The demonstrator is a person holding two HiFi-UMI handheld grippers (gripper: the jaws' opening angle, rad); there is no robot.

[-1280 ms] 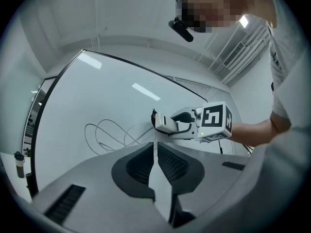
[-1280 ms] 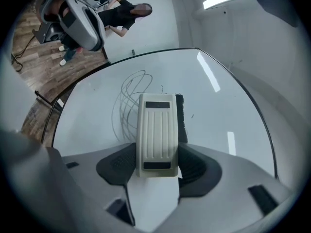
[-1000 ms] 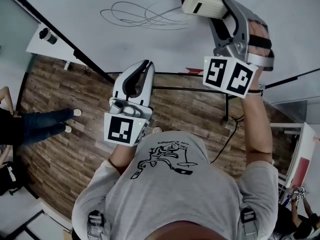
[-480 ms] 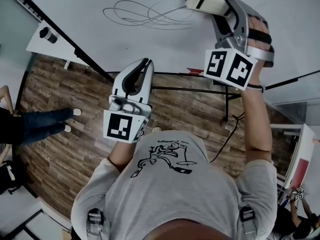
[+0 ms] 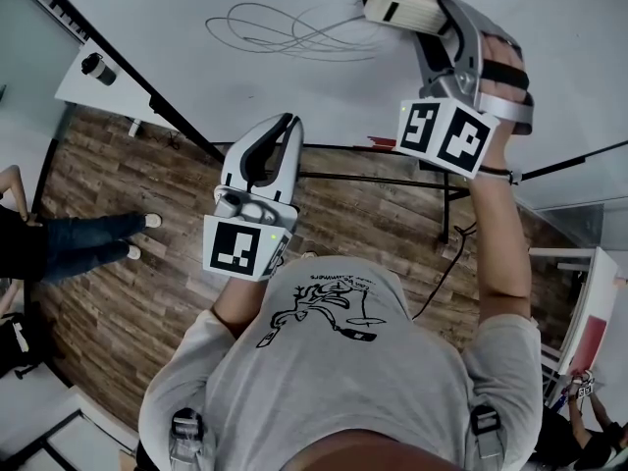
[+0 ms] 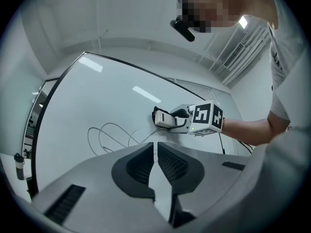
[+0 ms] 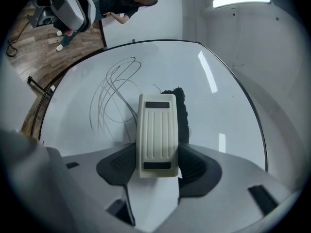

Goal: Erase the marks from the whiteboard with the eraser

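Gripping a cream ribbed eraser [image 7: 156, 130] between its two jaws, the right gripper [image 7: 156, 163] holds it against a whiteboard [image 7: 218, 81]. The jaws are clenched on the eraser's long sides. The eraser's black felt side faces the board and appears to touch it.

Thin looping pen marks [image 7: 114, 91] cover the board just beside the eraser, on its left in the right gripper view. The nearest loops reach the eraser's edge. In the head view the eraser sits near the top of the picture, at the right-hand end of the marks.

The left gripper [image 6: 155, 152] is held lower, apart from the board and well apart from the right one. Its jaws are closed together with nothing between them. It points up toward the board, and its view shows the marks, the eraser and the right gripper's cube of square markers.

The person wears a grey printed T-shirt [image 5: 334, 361]. Below the board lies a wooden plank floor [image 5: 118, 292], where another person's legs in jeans [image 5: 88, 238] show at the left edge.
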